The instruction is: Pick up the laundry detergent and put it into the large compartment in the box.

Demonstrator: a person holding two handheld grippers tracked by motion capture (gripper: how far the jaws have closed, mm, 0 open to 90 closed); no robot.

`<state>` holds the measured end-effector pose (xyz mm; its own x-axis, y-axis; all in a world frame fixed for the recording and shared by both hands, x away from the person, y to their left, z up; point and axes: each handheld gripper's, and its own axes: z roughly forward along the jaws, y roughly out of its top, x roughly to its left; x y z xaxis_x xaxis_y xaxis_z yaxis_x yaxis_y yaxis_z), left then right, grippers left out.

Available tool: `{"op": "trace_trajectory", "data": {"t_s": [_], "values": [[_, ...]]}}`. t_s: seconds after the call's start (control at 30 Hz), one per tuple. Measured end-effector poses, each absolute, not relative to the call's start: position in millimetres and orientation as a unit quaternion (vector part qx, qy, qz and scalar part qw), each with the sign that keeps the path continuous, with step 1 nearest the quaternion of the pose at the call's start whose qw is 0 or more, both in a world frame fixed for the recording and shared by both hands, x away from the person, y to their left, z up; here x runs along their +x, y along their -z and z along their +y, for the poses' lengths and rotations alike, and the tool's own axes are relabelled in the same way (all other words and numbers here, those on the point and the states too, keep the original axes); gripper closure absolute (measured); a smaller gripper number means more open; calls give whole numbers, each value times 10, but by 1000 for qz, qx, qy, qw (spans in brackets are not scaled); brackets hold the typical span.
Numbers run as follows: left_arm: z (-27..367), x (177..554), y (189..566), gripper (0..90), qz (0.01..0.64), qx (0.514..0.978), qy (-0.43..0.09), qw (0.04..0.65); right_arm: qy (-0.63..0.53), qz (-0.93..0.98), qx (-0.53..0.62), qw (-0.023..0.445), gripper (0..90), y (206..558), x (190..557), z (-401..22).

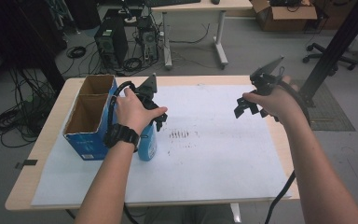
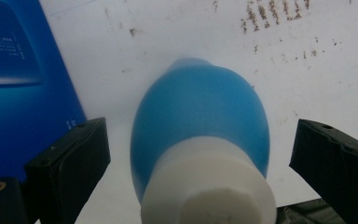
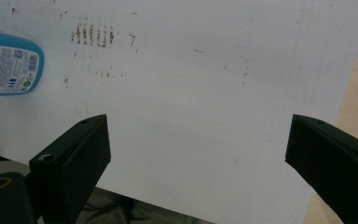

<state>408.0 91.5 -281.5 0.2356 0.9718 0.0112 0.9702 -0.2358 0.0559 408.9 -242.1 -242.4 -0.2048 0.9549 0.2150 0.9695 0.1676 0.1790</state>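
High view hid most of the blue bottle (image 1: 148,145) behind my left hand (image 1: 133,111) and the left gripper (image 1: 160,117), so I could make out just its lower body standing on the white paper sheet (image 1: 214,154). Its label was too small to read in the right gripper view. Just beside it stood a blue cardboard box (image 1: 89,145) with two open compartments, both showing bare brown walls and nothing inside that I could see. In the left gripper view my jaws stood apart on either side of the bottle's white cap (image 2: 209,189), clear of it, with the box at the left edge. My right gripper (image 1: 251,108) hung above the sheet, well apart from the bottle, its jaws wide open.
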Motion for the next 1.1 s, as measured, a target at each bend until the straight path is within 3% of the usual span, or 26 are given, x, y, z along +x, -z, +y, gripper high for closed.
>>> {"op": "trace_trajectory", "data": {"t_s": [1.1], "values": [[894,4098,2891,224,622,783,-26,11,141,-766,-626,32,69,2490,4100,-2401]]}}
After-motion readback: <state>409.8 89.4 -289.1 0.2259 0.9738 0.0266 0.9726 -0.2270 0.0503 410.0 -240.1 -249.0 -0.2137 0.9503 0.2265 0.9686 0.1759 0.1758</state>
